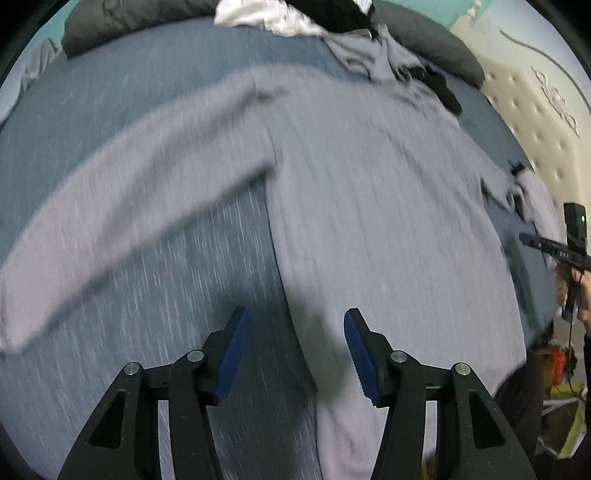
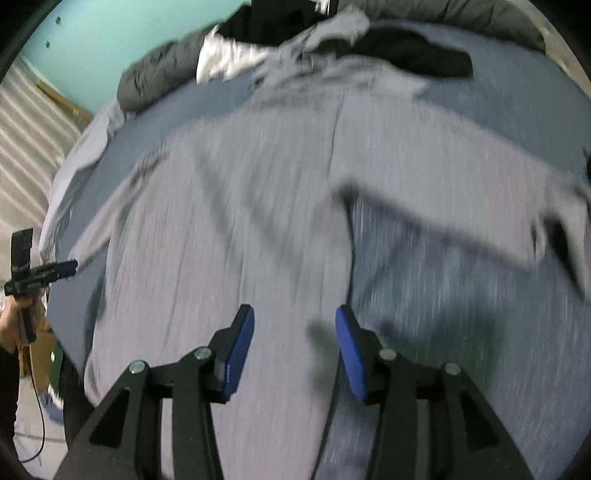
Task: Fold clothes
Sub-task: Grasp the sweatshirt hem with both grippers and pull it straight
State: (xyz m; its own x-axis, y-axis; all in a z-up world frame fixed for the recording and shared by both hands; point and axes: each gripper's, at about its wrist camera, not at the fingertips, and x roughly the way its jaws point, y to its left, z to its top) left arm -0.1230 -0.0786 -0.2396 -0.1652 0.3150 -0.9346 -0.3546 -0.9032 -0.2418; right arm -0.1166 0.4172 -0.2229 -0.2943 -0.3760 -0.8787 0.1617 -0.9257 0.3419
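Observation:
A light grey long-sleeved sweatshirt [image 1: 369, 203] lies spread flat on the blue-grey bed sheet [image 1: 110, 92], with one sleeve [image 1: 129, 192] stretched out to the left. My left gripper [image 1: 295, 321] hangs open above the garment's left side seam with nothing between its blue pads. In the right wrist view the same sweatshirt [image 2: 240, 221] fills the middle, its other sleeve [image 2: 461, 199] reaching right. My right gripper [image 2: 295, 317] is open over the body's right edge and holds nothing. Each gripper shows at the other view's edge, held by a hand [image 1: 532, 240] [image 2: 66, 266]. Both views are blurred.
A heap of white, black and grey clothes [image 1: 280, 18] lies at the bed's far end against a dark grey duvet [image 1: 122, 22]. A black garment [image 2: 417, 55] lies beyond the sweatshirt's collar. A cream tufted headboard [image 1: 535, 122] borders one side, a teal wall [image 2: 110, 44] the other.

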